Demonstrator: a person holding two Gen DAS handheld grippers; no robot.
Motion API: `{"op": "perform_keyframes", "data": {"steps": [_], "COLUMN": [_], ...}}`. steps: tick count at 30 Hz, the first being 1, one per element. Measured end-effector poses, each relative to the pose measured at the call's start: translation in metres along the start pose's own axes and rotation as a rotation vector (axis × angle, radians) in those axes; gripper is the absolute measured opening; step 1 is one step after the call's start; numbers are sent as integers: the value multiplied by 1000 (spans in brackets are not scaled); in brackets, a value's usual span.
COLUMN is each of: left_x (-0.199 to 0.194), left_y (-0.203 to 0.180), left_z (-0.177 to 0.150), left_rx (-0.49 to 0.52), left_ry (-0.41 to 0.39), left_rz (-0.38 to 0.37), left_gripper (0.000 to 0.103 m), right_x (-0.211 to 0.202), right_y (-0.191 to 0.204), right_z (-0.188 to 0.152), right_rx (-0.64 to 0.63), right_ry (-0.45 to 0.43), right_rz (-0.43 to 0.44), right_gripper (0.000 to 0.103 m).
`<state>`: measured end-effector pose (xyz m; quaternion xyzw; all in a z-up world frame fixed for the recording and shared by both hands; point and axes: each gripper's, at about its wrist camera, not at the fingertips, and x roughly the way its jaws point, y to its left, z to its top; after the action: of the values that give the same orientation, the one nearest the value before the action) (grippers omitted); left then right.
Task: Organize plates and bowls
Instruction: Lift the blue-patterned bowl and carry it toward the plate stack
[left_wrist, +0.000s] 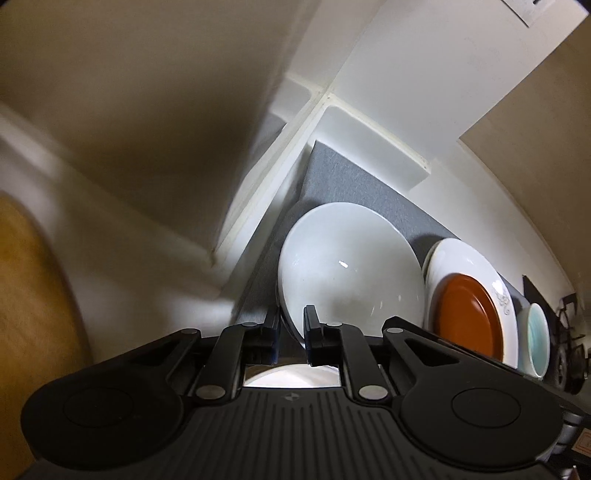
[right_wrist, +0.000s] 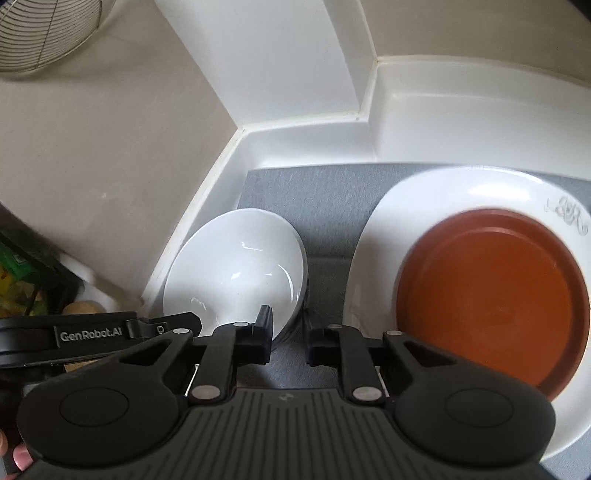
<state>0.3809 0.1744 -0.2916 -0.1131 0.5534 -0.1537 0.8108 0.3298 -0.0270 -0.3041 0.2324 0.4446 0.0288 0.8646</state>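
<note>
Left gripper (left_wrist: 291, 332): angled steeply down, jaws nearly closed, clamped on a bowl rim.
Right gripper (right_wrist: 290, 334): angled down, jaws narrow, nothing between them.
Fingertips (right_wrist: 16, 459): visible at near-left edge.

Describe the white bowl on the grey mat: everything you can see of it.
The white bowl is glossy, plain and ceramic-looking, deep and round, with bright glints inside. It sits upright at the left end of the grey mat, close to the tray's white wall, apart from the large white plate. It seems nested in another bowl beneath. The left gripper is shut on its near rim; the right gripper grips the same rim.
</note>
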Motion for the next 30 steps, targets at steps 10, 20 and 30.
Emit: {"op": "perform_keyframes", "data": {"steps": [10,20,30], "left_x": [11,18,-24], "left_y": [11,15,-13], "left_z": [2,5,3], "left_rx": [-12,-43,-18], "left_ry": [5,19,0], "left_rz": [-47,-42,-97], "left_gripper": [14,13,13], "right_x": [-10,1,-59], "right_y": [-5,-5,-8], "right_z": [-2,4,19], "right_rx": [3,9,8], "right_ry": [-4,-28,-129], "right_rz": [12,2,58], "right_gripper": [18,17,17]}}
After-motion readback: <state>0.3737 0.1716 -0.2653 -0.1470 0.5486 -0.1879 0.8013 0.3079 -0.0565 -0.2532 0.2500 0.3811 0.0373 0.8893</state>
